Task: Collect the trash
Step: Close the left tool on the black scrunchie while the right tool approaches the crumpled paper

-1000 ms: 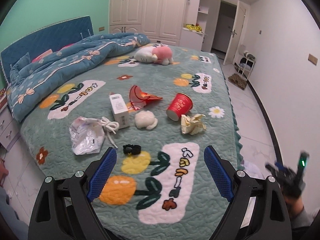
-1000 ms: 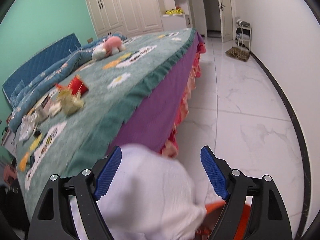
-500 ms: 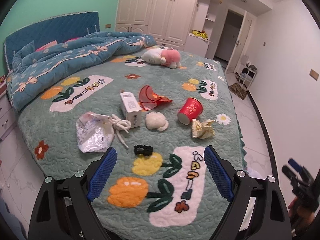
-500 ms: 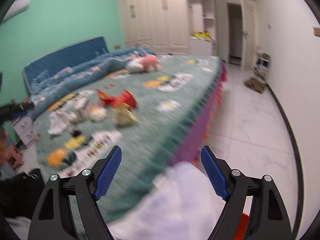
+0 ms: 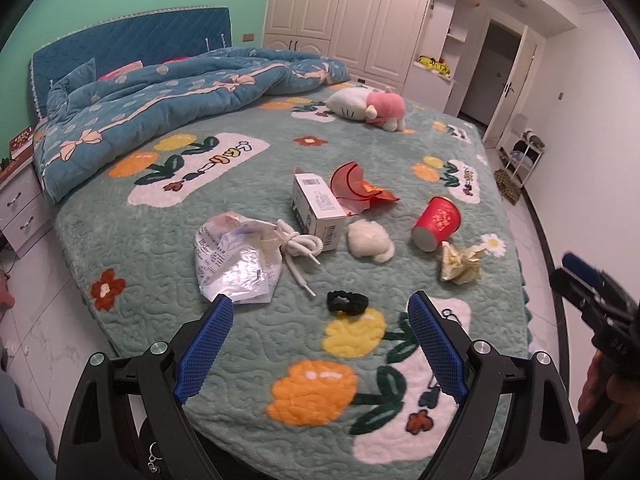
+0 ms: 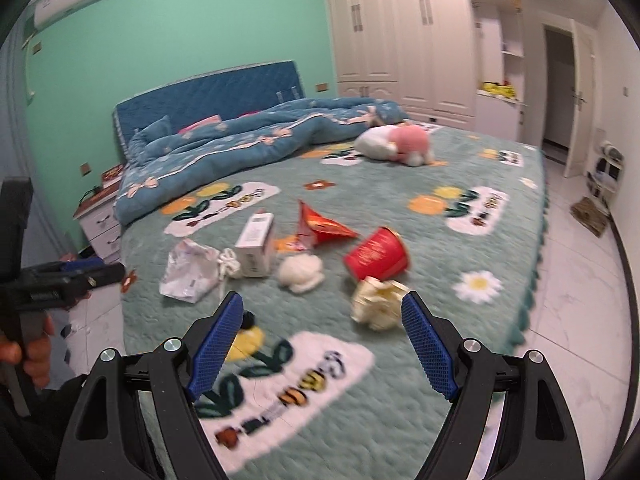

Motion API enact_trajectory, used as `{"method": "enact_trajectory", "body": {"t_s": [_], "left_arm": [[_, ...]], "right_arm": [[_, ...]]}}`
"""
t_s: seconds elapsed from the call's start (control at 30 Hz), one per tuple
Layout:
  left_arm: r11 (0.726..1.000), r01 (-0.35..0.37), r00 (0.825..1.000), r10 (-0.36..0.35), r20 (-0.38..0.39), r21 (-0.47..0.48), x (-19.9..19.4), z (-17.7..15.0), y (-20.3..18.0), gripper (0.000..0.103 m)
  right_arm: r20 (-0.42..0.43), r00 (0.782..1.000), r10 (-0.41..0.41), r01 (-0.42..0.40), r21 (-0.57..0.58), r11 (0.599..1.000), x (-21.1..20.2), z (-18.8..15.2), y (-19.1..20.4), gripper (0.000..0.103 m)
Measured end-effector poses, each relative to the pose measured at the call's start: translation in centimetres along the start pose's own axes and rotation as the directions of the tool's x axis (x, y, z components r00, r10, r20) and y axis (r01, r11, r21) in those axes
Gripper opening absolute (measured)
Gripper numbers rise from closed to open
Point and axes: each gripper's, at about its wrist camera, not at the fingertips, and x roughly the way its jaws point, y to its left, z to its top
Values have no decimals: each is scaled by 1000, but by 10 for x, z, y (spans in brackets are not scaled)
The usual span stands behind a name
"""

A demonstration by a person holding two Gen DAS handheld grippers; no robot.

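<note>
Both jaws stand wide and hold nothing. The right gripper (image 6: 322,320) hangs over the bed (image 6: 460,248), and the crumpled yellow wrapper (image 6: 378,304) lies just ahead of it, touching the tipped red cup (image 6: 376,258). The left gripper (image 5: 320,322) faces the black hair tie (image 5: 347,303), further from the cup. The wrapper looks light and springy; pinch its thick middle.

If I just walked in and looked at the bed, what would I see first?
Probably the pile of trash in the middle of the green flowered bedspread: a red paper cup lying on its side, a crumpled yellowish wrapper just in front of it, and a white box beside a crinkly plastic bag. Farther back, a pink and white plush toy lies near the rumpled blue quilt.
</note>
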Motion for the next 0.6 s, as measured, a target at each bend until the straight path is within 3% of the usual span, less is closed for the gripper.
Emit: {"method": "enact_trajectory", "body": {"t_s": [0.33,0.6], "left_arm": [[1000,19,998,-18,-68,16,26,0,-11,88],[999,45,989,-43,-138,13,53,-3,-22,88]], "right_arm": [[-61,994,89,-93,-65,994,44,21,30,81],[-58,995,84,-89,-93,992,60,17,31,81]]}}
